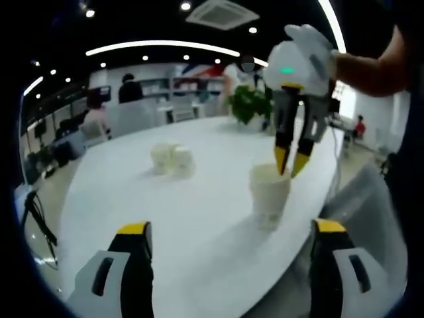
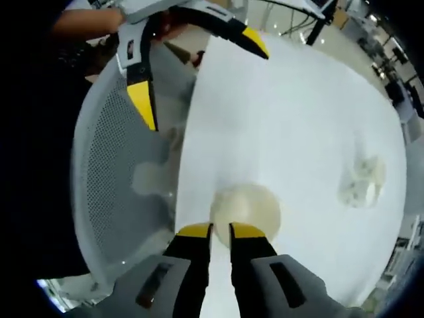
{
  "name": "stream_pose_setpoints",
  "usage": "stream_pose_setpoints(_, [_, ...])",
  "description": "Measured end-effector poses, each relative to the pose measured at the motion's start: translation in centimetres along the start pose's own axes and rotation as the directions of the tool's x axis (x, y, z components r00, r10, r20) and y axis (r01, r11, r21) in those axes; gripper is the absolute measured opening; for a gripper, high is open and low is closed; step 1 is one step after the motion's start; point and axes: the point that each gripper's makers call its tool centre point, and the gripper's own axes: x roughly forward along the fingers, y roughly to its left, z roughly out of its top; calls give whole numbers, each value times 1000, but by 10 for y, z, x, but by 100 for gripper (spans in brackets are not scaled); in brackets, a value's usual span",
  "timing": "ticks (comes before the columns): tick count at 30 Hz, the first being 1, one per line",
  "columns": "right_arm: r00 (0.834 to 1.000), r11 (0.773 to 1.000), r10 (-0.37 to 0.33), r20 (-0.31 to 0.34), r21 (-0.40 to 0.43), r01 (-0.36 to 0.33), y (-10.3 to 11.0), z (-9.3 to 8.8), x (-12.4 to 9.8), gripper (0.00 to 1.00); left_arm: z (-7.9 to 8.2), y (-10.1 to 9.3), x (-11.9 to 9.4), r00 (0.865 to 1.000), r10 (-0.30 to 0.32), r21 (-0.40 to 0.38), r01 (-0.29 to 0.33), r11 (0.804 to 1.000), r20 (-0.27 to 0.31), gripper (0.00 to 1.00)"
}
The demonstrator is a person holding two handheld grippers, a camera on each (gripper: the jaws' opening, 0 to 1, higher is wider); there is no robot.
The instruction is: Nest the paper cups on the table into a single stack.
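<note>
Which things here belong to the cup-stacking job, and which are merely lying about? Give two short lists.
Belonging to the job:
- paper cup, upright near the table edge, its rim between the nearly closed fingers of the right gripper
- cluster of cups farther along the table
- left gripper, open, holding nothing
- white table

Just lying about:
- potted plant
- mesh chair

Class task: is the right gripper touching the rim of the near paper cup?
Touching. The left gripper view shows the right gripper with its yellow tips straddling the rim of the near paper cup, one inside and one outside; the right gripper view agrees.
</note>
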Motion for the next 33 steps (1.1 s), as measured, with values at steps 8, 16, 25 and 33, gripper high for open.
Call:
stream_pose_setpoints(8, [987,999,24,162,34,-30,-1,7,-23,34,-1,-1,1,1000,-4,2,4,1000,-5,99])
stream_pose_setpoints(16, [929,990,-83,361,139,34,-23,12,-61,49,0,-1,2,1000,-10,1,10,1000,-1,99])
stream_pose_setpoints(25, [759,938,-286,585,331,99,-47,-1,-106,67,1,0,2,1000,-7,4,7,1000,1,99])
stream_pose_setpoints(33, [512,882,-456,728,447,150,-57,-18,-142,77,0,-1,3,1000,-9,8,9,1000,-1,99])
